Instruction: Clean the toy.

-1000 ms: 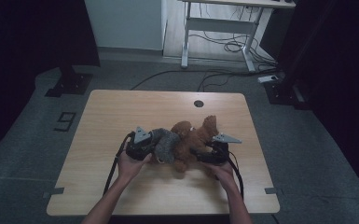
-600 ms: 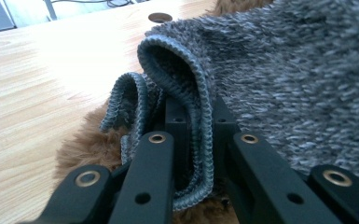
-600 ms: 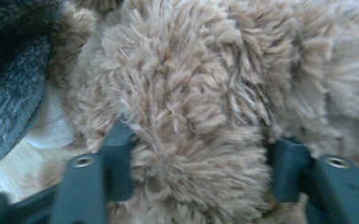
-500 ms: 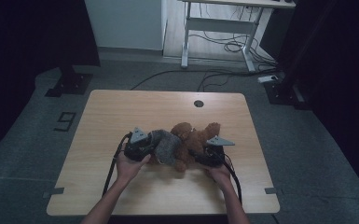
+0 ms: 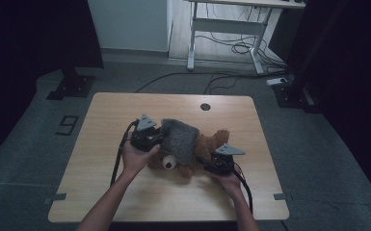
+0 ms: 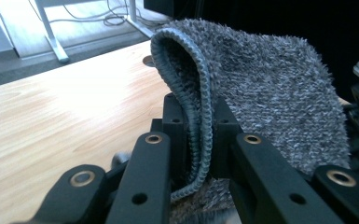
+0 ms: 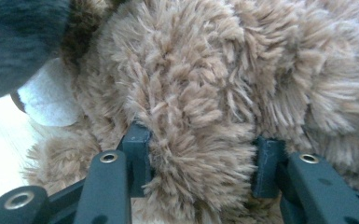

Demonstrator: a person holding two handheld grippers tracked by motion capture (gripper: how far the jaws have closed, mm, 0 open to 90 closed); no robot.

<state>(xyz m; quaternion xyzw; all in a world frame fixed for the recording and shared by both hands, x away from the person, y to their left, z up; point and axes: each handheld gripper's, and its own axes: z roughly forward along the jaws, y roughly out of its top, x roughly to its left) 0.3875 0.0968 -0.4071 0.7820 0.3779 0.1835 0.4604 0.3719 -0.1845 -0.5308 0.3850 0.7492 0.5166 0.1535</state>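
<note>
A brown teddy bear (image 5: 208, 144) lies on the wooden table (image 5: 120, 110), its pale muzzle (image 5: 169, 163) turned to the front. A grey knitted garment (image 5: 179, 138) is draped over its left half. My left gripper (image 5: 157, 138) is shut on the rolled hem of the knit (image 6: 270, 93), and in the left gripper view the hem is pinched between the pads of the left gripper (image 6: 196, 126). My right gripper (image 5: 207, 161) has just been closing on the bear. In the right gripper view a tuft of the bear's fur (image 7: 205, 93) is squeezed between the jaws of the right gripper (image 7: 200, 163).
A round cable hole (image 5: 205, 106) sits near the table's far edge. Behind the table stand a white desk frame (image 5: 221, 29) and loose floor cables (image 5: 231, 48). Dark stand bases (image 5: 72, 86) flank the table. A "9" mark (image 5: 67, 125) is on the floor at the left.
The left gripper has risen and pulled the grey knit up and across the bear. The right gripper's jaws have closed on the bear's fur.
</note>
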